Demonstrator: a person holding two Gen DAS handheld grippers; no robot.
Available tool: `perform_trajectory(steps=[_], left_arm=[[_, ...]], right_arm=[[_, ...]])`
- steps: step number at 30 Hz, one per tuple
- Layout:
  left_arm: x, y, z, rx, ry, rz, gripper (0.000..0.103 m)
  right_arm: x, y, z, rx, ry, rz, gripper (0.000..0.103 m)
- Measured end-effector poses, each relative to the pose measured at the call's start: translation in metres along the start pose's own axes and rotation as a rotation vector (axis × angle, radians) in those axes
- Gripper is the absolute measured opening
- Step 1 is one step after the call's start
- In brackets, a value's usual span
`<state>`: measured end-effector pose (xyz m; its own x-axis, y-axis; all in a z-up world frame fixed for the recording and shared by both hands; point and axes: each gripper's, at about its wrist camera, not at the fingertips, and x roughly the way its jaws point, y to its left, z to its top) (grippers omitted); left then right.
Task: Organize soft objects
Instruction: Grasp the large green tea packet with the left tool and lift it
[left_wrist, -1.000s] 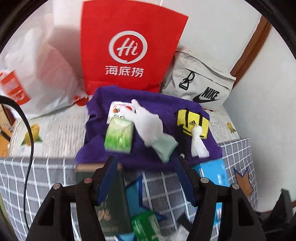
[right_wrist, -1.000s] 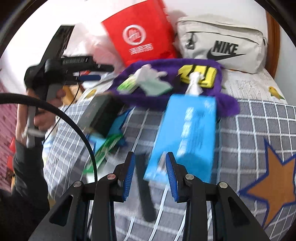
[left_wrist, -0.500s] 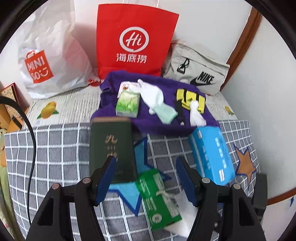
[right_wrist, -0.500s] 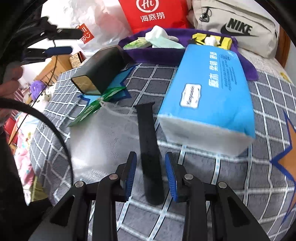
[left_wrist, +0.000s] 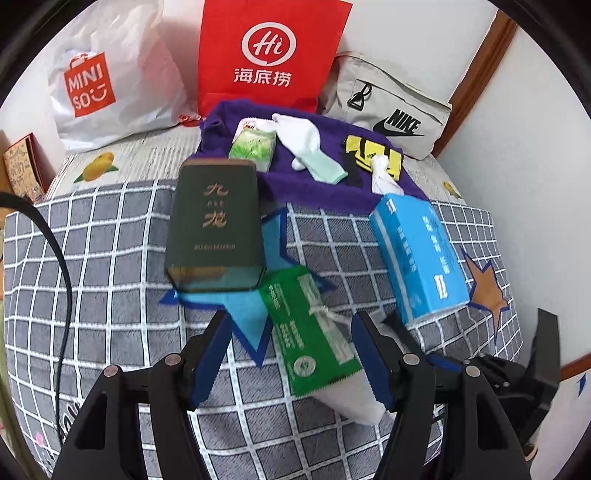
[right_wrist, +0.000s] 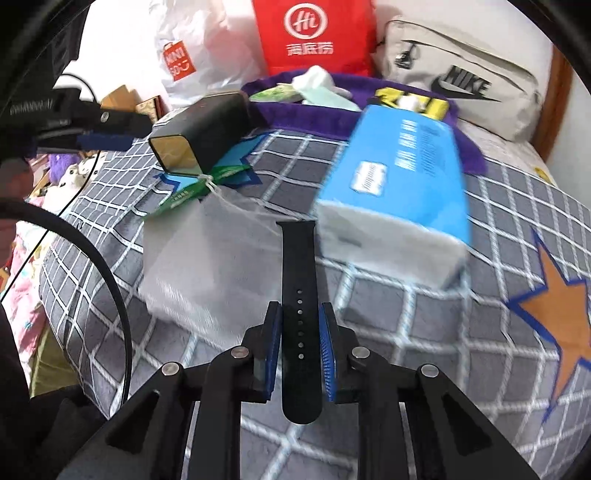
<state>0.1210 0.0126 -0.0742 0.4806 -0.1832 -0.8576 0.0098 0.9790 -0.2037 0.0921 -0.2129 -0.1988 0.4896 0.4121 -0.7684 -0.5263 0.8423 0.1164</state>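
Note:
A purple towel (left_wrist: 295, 177) lies at the back of the bed, bearing a green tissue pack (left_wrist: 253, 147), a white sock (left_wrist: 306, 144) and a yellow-black item (left_wrist: 369, 155). My right gripper (right_wrist: 300, 325) is shut on a black watch strap (right_wrist: 298, 288) that lies lengthwise between its pads. My left gripper (left_wrist: 291, 354) is open and empty above a green-topped bag (left_wrist: 308, 332). A blue tissue pack (left_wrist: 417, 251) lies to the right; it also shows in the right wrist view (right_wrist: 399, 173). The right gripper's body (left_wrist: 517, 373) shows at the lower right of the left wrist view.
A dark green box (left_wrist: 214, 221) lies on the grey checked bedspread (left_wrist: 110, 277). A red paper bag (left_wrist: 266, 55), a white Miniso bag (left_wrist: 103, 81) and a grey Nike bag (left_wrist: 391, 107) stand against the wall. A black cable (left_wrist: 62, 258) runs along the left.
My right gripper has closed on the black watch strap. My left gripper has pulled back and lowered, so the green box and green-topped bag loom larger.

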Motion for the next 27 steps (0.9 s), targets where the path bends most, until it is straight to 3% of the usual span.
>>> perform_trajectory(steps=[7,9,12,13,15,18,22,27], left_arm=[[0.014,0.009,-0.014,-0.031,0.034,-0.006,0.065],[0.019,0.012,-0.016,-0.041,0.043,-0.006,0.065],[0.025,0.015,-0.019,-0.059,0.059,-0.017,0.065],[0.027,0.015,-0.020,-0.059,0.063,-0.026,0.065],[0.030,0.013,-0.020,-0.059,0.072,-0.052,0.065],[0.042,0.007,-0.019,-0.061,0.094,-0.069,0.065],[0.057,-0.004,-0.014,-0.074,0.120,-0.094,0.065],[0.078,-0.014,-0.010,-0.050,0.154,-0.021,0.068]], right_arm=[[0.000,-0.009,-0.014,0.042,0.046,-0.007,0.022],[0.003,-0.005,-0.010,0.028,0.044,-0.021,0.029],[0.008,-0.001,-0.004,0.019,0.044,-0.008,0.030],[0.011,-0.001,-0.002,0.015,0.040,-0.013,0.030],[0.016,0.002,0.001,-0.009,0.024,-0.036,0.020],[0.016,0.005,0.000,-0.028,0.000,-0.067,0.021],[0.009,0.003,-0.003,-0.007,0.003,-0.043,0.020],[-0.012,0.005,-0.011,-0.004,-0.030,-0.036,0.020]])
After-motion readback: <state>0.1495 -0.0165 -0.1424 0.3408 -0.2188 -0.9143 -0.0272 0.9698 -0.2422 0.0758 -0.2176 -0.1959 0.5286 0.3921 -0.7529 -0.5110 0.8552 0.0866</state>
